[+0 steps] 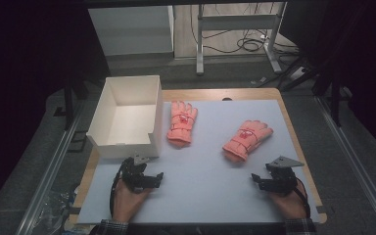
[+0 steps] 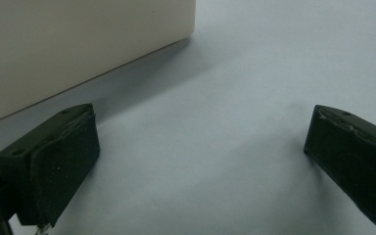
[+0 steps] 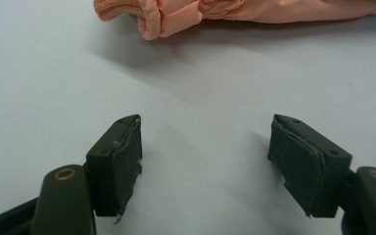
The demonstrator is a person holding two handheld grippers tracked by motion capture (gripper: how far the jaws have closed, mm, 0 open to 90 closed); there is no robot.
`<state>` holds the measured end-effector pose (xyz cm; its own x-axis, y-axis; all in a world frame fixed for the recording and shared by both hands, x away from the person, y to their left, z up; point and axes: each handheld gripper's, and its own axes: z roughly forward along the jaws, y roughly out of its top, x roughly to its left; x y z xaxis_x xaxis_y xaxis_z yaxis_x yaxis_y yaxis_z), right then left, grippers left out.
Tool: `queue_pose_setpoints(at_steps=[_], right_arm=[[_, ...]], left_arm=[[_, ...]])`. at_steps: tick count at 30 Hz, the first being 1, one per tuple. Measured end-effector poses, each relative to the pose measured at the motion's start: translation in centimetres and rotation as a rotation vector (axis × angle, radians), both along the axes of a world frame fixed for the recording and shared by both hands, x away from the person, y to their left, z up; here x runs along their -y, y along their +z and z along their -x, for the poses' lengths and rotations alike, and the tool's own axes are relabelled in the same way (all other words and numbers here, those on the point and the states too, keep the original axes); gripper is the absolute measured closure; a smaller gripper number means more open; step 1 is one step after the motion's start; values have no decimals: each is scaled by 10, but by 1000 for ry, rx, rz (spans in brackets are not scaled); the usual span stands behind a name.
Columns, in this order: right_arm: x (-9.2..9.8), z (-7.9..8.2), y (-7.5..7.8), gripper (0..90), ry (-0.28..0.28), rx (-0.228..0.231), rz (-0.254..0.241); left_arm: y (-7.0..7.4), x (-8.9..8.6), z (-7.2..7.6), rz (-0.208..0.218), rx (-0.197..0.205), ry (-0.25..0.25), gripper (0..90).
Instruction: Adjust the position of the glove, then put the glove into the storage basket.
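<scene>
Box (image 1: 127, 117) blocks far left; mat (image 1: 205, 161) btwn gloves (image 1: 181, 122) open.

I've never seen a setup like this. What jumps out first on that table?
Two bright orange gloves lie apart on the pale mat, one beside an open white box at the table's left. Nearer the person, each hand holds a black gripper, left and right, both open and holding nothing.
</scene>
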<state>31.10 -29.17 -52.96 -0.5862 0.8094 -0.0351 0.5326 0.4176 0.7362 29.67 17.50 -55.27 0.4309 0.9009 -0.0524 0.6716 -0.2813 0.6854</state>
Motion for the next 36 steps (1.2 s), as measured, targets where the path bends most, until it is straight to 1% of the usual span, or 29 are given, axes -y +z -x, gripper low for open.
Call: queue_pose_setpoints(at_steps=[25, 29, 30, 32, 33, 34, 35, 36], right_arm=[[0, 0, 1, 281, 2, -2, 3], [1, 0, 1, 286, 3, -7, -6], [3, -2, 2, 317, 5, -18, -23], [5, -4, 5, 377, 2, -27, -23], [7, -6, 6, 446, 4, -29, -24], [7, -6, 6, 446, 4, -29, -24], [7, -7, 8, 528, 10, -33, -24], [7, -12, 11, 684, 31, -32, -14]], left_arm=[[0, 0, 0, -1, 2, -3, 4], [0, 0, 0, -2, 2, -3, 3], [0, 0, 0, -2, 1, -3, 3], [0, 0, 0, -2, 1, -3, 3], [0, 0, 0, -1, 1, -3, 3], [0, 0, 0, -1, 1, -3, 3], [0, 0, 0, -2, 1, -3, 3], [0, 0, 0, -2, 1, -3, 3]])
